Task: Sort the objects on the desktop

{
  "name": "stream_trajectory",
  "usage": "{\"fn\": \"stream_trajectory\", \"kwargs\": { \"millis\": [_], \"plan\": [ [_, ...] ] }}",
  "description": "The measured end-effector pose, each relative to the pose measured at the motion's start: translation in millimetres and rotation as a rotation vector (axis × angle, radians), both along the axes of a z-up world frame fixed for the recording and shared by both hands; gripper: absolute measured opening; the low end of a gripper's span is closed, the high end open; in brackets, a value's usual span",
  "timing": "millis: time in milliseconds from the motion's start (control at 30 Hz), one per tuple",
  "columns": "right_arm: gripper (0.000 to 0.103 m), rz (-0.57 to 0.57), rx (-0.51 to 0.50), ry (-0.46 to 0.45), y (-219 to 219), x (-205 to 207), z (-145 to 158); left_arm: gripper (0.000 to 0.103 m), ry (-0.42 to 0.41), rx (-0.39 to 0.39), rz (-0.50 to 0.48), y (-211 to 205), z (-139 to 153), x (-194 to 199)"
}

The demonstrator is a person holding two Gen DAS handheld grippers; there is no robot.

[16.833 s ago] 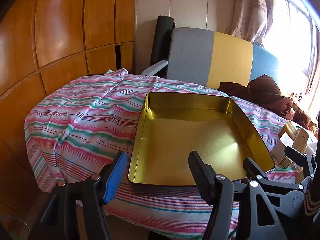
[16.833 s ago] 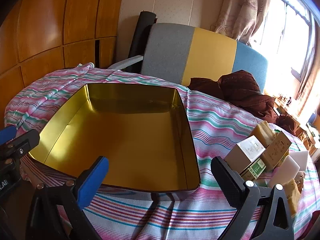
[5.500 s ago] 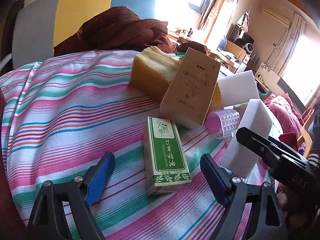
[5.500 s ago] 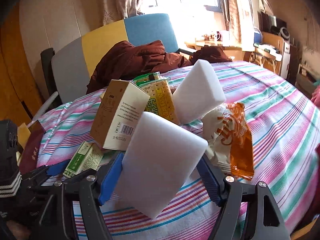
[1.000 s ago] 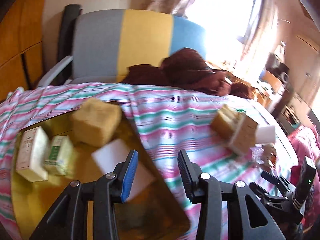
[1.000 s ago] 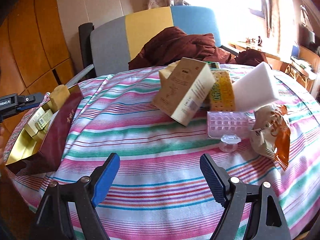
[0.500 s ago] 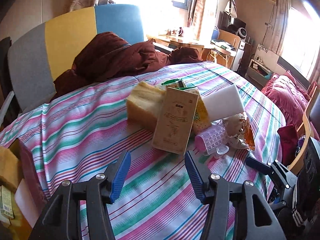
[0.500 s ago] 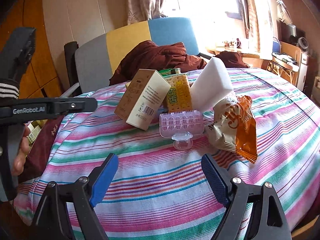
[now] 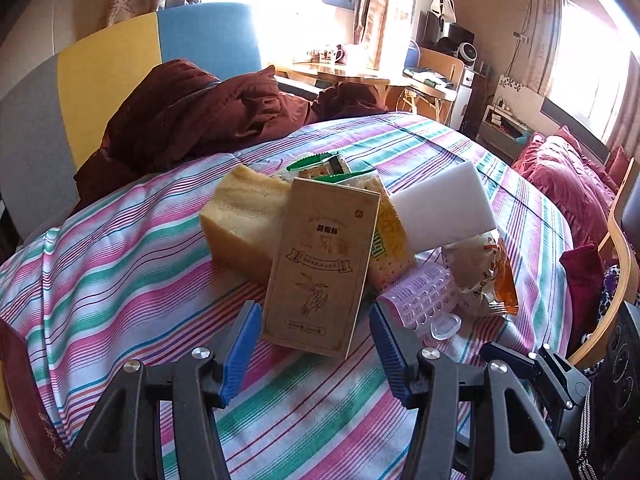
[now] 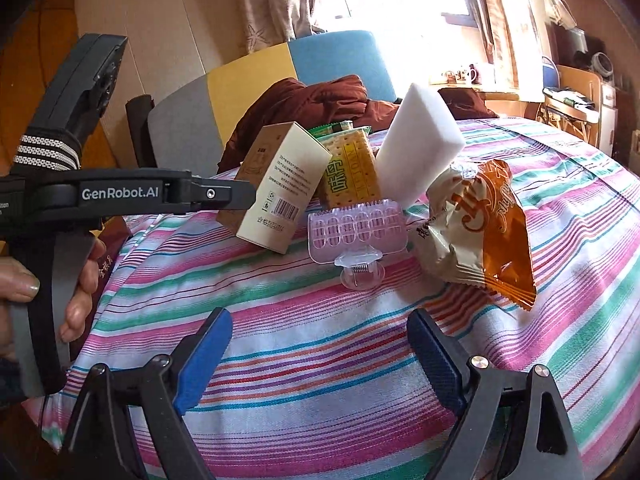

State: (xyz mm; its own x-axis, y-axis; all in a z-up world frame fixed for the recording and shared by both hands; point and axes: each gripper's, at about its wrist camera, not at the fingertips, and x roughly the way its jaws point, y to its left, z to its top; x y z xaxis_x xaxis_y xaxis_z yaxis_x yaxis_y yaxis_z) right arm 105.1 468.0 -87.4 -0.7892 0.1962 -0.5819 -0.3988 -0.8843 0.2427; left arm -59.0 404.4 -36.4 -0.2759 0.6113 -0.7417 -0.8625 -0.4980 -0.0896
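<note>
Step in hand: approach to the next pick.
- Left gripper: jaws spread, empty, just near of the kraft carton, central in the pile.
- Right gripper: spread, empty, facing the pink hair roller.
- Next: straddle carton, close.

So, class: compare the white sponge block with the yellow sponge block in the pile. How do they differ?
The white sponge is smooth and bright, while the yellow sponge looks rough and dull. The white sponge sits on the right of the pile, propped at a tilt; the yellow sponge sits on the left, lying on the striped cloth. Both are rectangular blocks.
</note>
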Motion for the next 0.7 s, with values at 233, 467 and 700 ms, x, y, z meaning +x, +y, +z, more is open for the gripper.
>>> {"fn": "stream_trajectory", "kwargs": {
  "millis": [233,467,700],
  "plan": [
    [0.093,0.01,-0.002,0.009,0.3,-2.4,-4.0,0.063,-0.011,0.006,-0.027,8.4,-3.4,-12.4],
    [0.096,0.023,-0.011,0.021,0.9,-2.5,-6.0,0.063,-0.006,-0.016,-0.062,23.3,-12.5,-9.2],
    [0.101,0.046,-0.045,0.043,4.8,-1.7,-6.6,0.054,0.0,-0.005,-0.036,22.5,-19.6,-5.7]
  ]
}}
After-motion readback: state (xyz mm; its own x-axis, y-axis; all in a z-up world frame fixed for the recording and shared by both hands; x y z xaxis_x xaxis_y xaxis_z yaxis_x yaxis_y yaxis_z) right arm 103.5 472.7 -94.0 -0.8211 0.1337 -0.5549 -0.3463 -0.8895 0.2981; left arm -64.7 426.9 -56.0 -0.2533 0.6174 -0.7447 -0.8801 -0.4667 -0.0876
